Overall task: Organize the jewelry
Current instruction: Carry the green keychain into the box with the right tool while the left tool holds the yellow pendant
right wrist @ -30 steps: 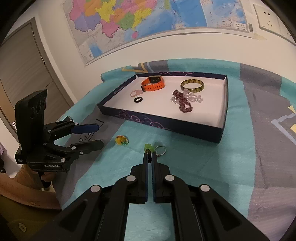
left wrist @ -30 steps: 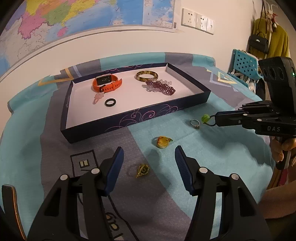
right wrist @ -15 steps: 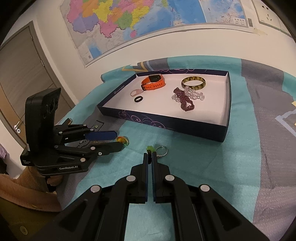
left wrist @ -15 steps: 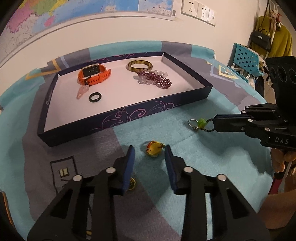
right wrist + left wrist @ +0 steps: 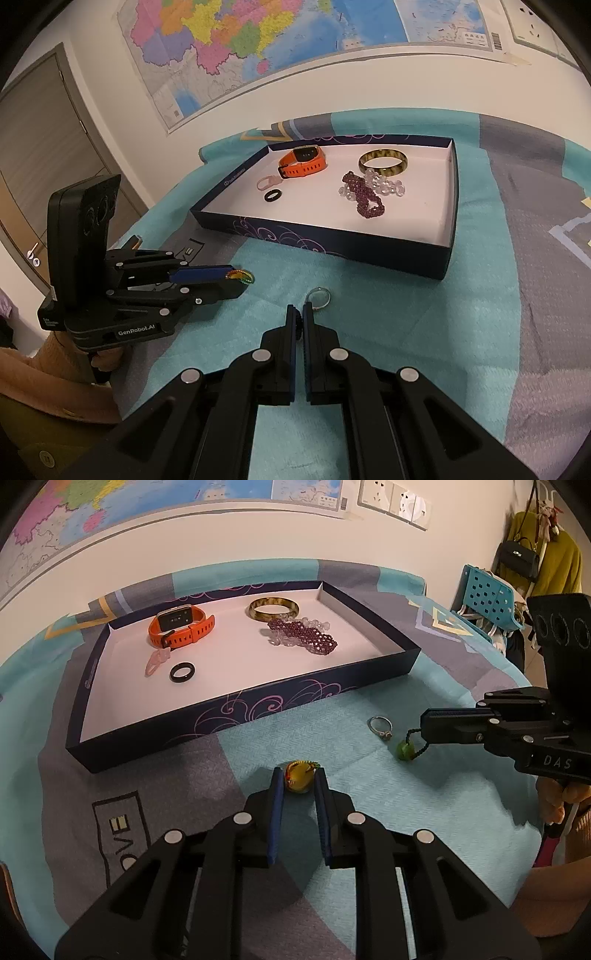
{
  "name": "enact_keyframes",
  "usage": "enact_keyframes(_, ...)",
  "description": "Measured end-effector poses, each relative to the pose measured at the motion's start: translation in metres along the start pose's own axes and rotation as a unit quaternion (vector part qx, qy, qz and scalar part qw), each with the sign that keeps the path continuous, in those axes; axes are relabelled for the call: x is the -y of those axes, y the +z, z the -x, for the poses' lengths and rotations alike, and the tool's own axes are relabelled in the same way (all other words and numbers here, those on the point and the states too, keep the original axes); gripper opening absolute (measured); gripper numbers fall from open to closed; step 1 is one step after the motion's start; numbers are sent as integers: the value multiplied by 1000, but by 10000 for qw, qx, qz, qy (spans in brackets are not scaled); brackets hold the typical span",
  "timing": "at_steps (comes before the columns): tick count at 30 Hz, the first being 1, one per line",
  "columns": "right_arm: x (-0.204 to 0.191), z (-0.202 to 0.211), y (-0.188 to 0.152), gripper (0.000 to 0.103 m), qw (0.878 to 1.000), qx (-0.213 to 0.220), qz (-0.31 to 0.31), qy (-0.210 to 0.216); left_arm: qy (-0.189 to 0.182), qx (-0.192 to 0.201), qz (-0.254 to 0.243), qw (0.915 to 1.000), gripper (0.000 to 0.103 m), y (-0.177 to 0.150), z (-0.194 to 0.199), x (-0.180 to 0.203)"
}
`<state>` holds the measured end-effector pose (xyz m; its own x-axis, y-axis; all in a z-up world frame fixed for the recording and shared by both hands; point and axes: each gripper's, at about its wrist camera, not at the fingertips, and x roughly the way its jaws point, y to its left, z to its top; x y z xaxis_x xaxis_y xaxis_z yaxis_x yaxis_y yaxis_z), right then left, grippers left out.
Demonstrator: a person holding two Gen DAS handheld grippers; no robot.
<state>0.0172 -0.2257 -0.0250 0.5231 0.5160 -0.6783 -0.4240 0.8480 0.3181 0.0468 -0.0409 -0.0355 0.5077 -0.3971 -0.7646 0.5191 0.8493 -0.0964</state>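
Now, left gripper [image 5: 299, 780] fingers just closed onto glossy yellow rounded pendant [image 5: 298, 780], right gripper [image 5: 299, 309] pinching green bead's cord [image 5: 414, 734]

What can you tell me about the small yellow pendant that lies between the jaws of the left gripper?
The yellow pendant is a small rounded piece, glossy like glass or resin, amber-yellow with a reddish patch and a green and gold braided cord along its top. It lies on the teal part of the cloth, in front of the dark blue tray and outside it. The left gripper has just been closing its jaws, and the blue pads now press its two sides. From the right wrist view it shows iridescent at the pad tip.
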Motion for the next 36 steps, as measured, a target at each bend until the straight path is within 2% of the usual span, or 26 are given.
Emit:
enact_keyframes(15,0,11,14,2,9995,300,-97,72,-12,265,94,9996,17,5,23,-3)
enact_keyframes(36,1,14,59,2,9977,676,58,21,94,590,239,9979,17,29,36,-17)
